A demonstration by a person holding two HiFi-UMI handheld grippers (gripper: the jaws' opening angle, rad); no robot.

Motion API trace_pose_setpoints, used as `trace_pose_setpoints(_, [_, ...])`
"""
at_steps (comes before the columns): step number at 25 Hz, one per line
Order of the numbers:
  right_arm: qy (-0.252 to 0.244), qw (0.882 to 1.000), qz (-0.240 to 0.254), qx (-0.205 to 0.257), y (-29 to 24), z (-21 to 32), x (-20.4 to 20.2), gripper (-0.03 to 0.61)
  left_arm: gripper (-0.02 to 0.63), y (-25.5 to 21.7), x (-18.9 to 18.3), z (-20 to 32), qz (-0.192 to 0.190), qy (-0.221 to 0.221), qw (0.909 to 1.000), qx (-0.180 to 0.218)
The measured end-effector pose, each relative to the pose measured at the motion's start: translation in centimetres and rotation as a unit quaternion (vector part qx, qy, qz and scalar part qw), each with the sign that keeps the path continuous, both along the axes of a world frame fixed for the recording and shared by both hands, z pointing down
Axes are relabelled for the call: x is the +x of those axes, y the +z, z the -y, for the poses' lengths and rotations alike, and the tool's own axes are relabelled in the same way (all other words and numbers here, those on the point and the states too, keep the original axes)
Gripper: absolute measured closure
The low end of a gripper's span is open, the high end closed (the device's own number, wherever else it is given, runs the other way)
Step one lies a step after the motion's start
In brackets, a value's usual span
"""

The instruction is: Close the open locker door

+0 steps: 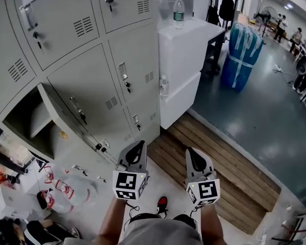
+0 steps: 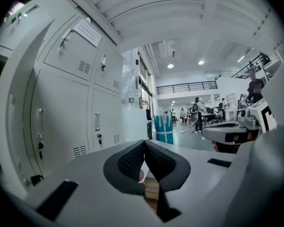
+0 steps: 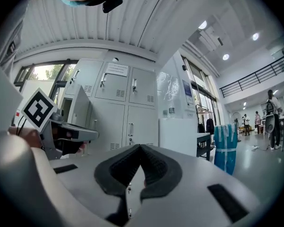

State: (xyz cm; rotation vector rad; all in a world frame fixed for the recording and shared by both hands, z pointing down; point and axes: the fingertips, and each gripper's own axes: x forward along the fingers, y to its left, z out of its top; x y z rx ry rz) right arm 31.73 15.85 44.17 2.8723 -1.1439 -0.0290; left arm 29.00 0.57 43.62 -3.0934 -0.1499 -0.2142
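Grey lockers (image 1: 92,80) at left, open locker door (image 1: 61,119) swung out low left. Left hand-held gripper (image 1: 137,148), right hand-held gripper (image 1: 194,154) closed, empty, well apart from door. Likely approach step; next, reach left, push door to.

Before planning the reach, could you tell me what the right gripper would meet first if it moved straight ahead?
The right gripper would probably meet the closed lower locker door beside the white cabinet; nothing shows nearer, though depth is unclear.
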Motion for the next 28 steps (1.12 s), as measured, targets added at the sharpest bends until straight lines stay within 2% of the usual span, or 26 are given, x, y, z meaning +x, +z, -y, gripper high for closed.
trace_pose_setpoints(5, [-0.042, 0.999, 0.006, 0.01, -0.2, 3.6, 2.6, 0.561, 0.591, 0.6, 0.6, 1.9, 0.012, -0.028, 0.9995, 0.005])
trace_pose_setpoints(10, [-0.109, 0.994, 0.009, 0.012, -0.5, 8.4, 4.0, 0.561, 0.591, 0.2, 0.3, 4.9, 0.009, -0.086, 0.9963, 0.004])
trace_pose_setpoints(16, [-0.226, 0.974, 0.012, 0.014, -0.4, 14.5, 4.1, 0.561, 0.592, -0.2, -1.4, 8.7, 0.007, -0.192, 0.9814, 0.007])
trace_pose_setpoints(20, [-0.316, 0.948, 0.02, 0.018, -0.4, 18.3, 3.3, 0.561, 0.591, -0.2, -3.8, 10.5, 0.009, -0.276, 0.961, 0.005])
trace_pose_setpoints(28, [-0.478, 0.878, 0.017, 0.02, -0.9, 24.6, -2.9, 0.561, 0.591, -0.4, -11.8, 13.1, 0.012, -0.431, 0.9023, 0.007])
